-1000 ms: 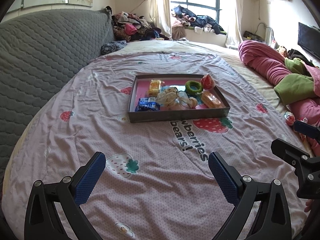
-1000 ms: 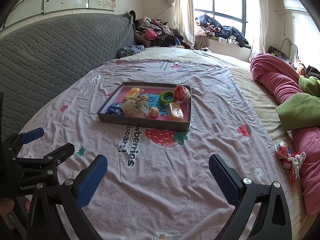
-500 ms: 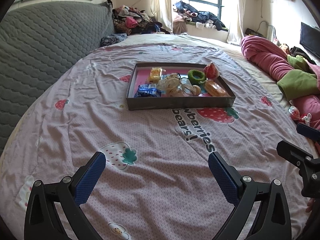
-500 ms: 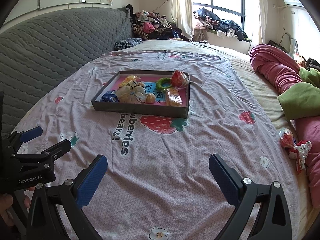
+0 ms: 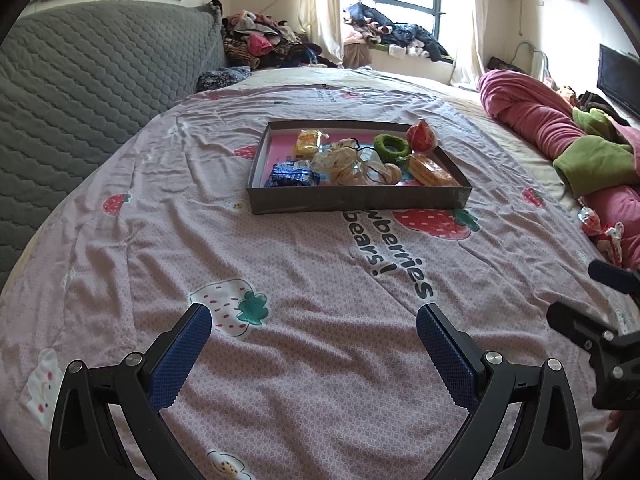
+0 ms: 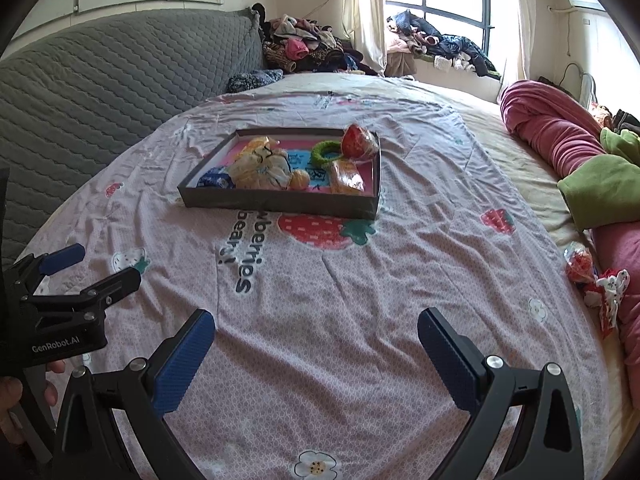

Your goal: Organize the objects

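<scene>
A dark shallow tray (image 5: 356, 200) (image 6: 280, 202) sits mid-bed on the pink strawberry sheet. It holds a blue packet (image 5: 294, 174), a yellow packet (image 5: 308, 142), a clear bag of sweets (image 5: 348, 162) (image 6: 260, 170), a green ring (image 5: 390, 148) (image 6: 326, 151), a red wrapped ball (image 5: 421, 136) (image 6: 359, 142) and an orange packet (image 5: 434, 171) (image 6: 347, 178). My left gripper (image 5: 314, 326) is open and empty above the sheet, well short of the tray. My right gripper (image 6: 316, 330) is open and empty too. A small red-and-white wrapped thing (image 6: 592, 276) (image 5: 600, 228) lies at the right, beside the pink blanket.
A rolled pink and green blanket (image 6: 572, 152) runs along the bed's right side. A grey quilted headboard (image 5: 80, 80) stands on the left. Clothes are piled by the window (image 5: 392, 36) at the back. A dark screen (image 5: 618, 76) is at far right.
Both grippers have moved forward and lower toward the tray, which now looks larger. Both stay open and empty. Nothing on the bed has moved.
</scene>
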A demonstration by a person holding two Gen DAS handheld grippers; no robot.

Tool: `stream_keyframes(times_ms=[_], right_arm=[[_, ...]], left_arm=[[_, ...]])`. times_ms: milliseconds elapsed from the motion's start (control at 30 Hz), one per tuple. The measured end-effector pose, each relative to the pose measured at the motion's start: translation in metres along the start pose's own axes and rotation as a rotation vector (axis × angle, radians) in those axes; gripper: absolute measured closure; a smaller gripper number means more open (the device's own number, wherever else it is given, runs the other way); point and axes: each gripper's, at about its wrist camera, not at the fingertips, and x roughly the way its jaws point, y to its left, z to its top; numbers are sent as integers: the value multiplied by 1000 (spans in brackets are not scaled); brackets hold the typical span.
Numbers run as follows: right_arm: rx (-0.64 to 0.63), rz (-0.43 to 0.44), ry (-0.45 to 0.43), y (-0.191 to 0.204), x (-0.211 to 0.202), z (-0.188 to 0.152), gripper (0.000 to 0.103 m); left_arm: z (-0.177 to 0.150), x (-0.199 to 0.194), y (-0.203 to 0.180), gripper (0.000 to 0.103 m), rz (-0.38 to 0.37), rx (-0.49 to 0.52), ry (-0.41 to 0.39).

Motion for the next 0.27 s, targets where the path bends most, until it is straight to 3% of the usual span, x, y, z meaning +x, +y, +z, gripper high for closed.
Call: stream_keyframes(times_ms=[267], right_arm=[[12,-5,20,-4,7,-11,1]], left_arm=[[-8,4,0,1,-1,1,-6]])
